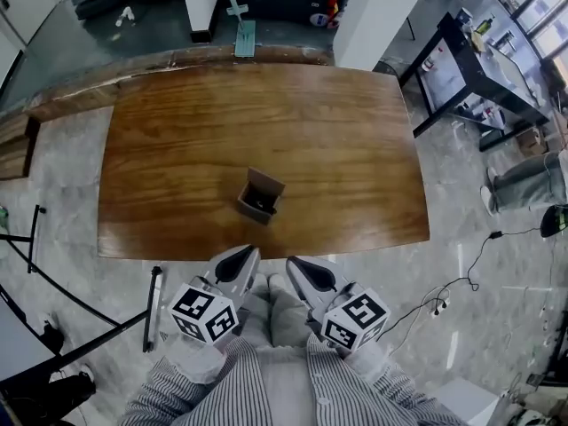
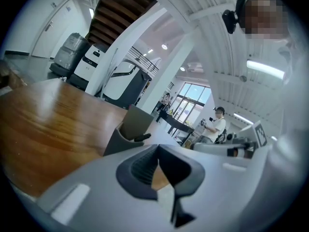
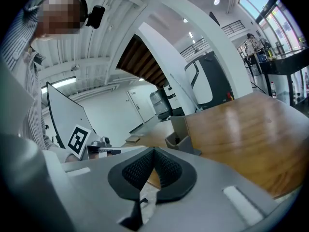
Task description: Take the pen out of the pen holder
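Two closed tools open this scene: the left gripper (image 1: 238, 261) and the right gripper (image 1: 306, 272) hang side by side just short of the tabletop's (image 1: 177, 149) near edge, each with its jaws pressed together on nothing. Both aim towards the table's middle.

Just past that near edge, about midway along it, stands the pen holder (image 1: 266, 187), a small open-topped box with one tall wall and a lower front rim. Neither tool touches it. The rest of the tabletop, out to its far edge, is bare.

Inside sits the pen (image 2: 142, 137), dark and mostly sunk in the box. From the left gripper view, one short end pokes out over the low rim. Its long axis seems to lie nearer level than upright, with the free end pointing away from the tall wall; from above it is only a dark streak.

Trouble could come from the holder itself: it looks light and nothing steadies it, so a one-sided pull might drag or tip it towards the near edge. So little pen shows that a pinch could slip off.
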`<state>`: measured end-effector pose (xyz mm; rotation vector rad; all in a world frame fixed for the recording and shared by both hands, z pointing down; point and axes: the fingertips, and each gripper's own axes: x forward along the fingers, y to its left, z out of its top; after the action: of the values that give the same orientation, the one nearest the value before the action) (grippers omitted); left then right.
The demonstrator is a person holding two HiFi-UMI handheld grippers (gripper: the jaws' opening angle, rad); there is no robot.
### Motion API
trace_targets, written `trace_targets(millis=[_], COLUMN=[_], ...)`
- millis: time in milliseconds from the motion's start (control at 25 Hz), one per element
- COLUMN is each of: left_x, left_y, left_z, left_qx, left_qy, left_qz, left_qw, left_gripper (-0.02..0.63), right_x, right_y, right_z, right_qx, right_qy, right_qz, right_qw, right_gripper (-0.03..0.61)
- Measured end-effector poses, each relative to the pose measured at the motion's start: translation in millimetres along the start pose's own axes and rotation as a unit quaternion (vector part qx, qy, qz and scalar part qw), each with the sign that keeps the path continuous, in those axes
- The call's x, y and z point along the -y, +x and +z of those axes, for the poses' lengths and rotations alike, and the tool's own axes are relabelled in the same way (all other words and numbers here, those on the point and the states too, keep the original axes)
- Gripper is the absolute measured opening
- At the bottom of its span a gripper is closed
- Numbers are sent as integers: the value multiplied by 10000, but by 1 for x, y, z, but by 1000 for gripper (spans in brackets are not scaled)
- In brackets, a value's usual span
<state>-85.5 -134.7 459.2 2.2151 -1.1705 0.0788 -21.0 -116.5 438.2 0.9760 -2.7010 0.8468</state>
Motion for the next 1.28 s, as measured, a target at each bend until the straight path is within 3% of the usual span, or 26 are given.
trace_targets(millis=[400,600,880,1000,1200,1280], left_x=[-23,-23,-23,-22,-17,-18], left_y=[34,47,61,69,82,86], left_z=[7,17,14,10,6,6], left_qx=[-7,-51,-202,-371,-727,-799], left_qy=[943,1941,2605,3021,3894,4086], left_qz=[312,255,355,316,288,287], left_qw=[9951,9806,9646,9520,9177,9088], left_gripper=[9,36,119,136,173,176], right_x=[23,32,38,44,52,55], right_y=[17,17,15,14,12,12], right_z=[-10,-23,-30,-33,-36,-37], right_qx=[-162,-206,-213,-215,-211,-207], right_qy=[474,765,1000,1066,1150,1182], right_qz=[24,-46,-37,-57,-127,-141], right_qw=[9987,9968,9948,9941,9931,9927], right_gripper=[0,0,0,0,0,0])
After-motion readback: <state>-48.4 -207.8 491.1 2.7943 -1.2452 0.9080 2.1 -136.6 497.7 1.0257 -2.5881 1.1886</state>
